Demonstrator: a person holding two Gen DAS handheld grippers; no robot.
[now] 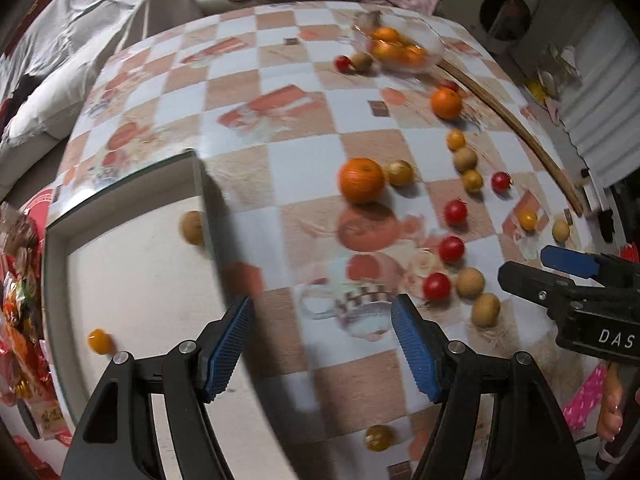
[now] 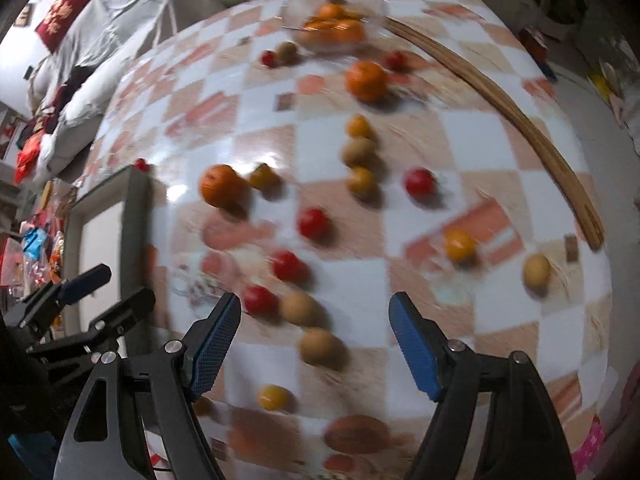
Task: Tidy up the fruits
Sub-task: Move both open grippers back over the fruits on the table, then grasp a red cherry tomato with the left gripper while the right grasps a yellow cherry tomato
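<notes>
I am hovering both the left gripper point(image 1: 322, 344) and right gripper point(image 2: 316, 346) open and empty above loose fruits point(image 2: 314, 222) scattered across the table point(image 1: 304, 120), risking nudging one rolling off.

Loose fruit crowds the right half of the checkered worktop point(image 1: 280, 80): two oranges point(image 1: 361, 180), red tomatoes point(image 1: 451, 249) and brown longans point(image 1: 470, 282) lie close together, leaving narrow gaps. The far-left squares are bare. A white tray point(image 1: 132, 280) with a raised rim takes the near-left corner. A glass bowl point(image 1: 434, 46) and a curved wooden strip point(image 1: 516, 120) border the far right edge.
</notes>
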